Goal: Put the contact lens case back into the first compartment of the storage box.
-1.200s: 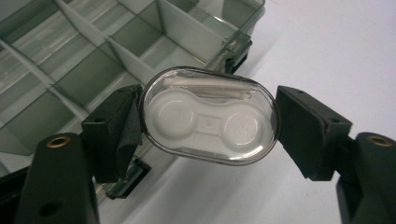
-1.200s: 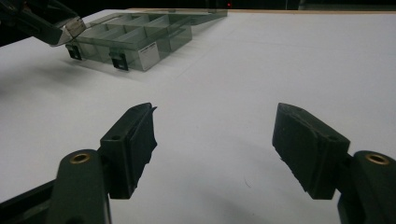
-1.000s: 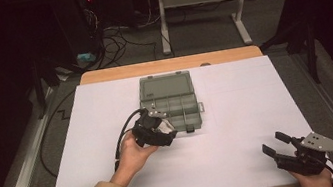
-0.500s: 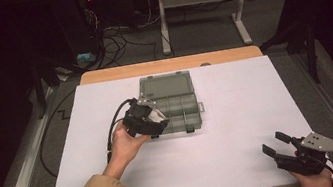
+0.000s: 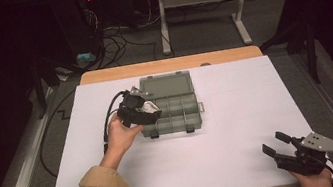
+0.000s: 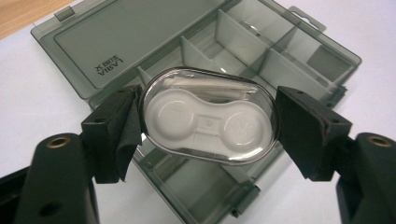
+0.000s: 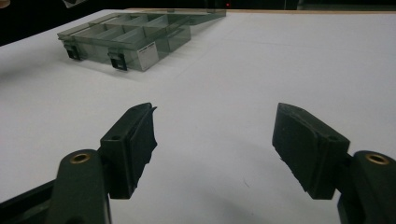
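Observation:
My left gripper (image 5: 144,108) (image 6: 208,122) is shut on a clear oval contact lens case (image 6: 208,119) (image 5: 148,107), one jaw on each end of it. It hangs just above the left compartments of an open smoky-grey organiser box (image 5: 177,109) (image 6: 261,56) (image 7: 135,39), whose lid lies flat behind it. My right gripper (image 5: 276,143) (image 7: 215,140) rests open near the table's front right corner, with nothing between its jaws, pointing toward the box.
The white table top (image 5: 238,112) has a wooden strip (image 5: 170,65) along its far edge. Behind the table stand cables (image 5: 115,36) and a white desk frame (image 5: 200,2) on the dark floor. The left gripper's cable (image 5: 108,123) loops beside the box.
My left gripper has carried the lens case away from me and slightly left, from in front of the box to over its left side. The right gripper has stayed put.

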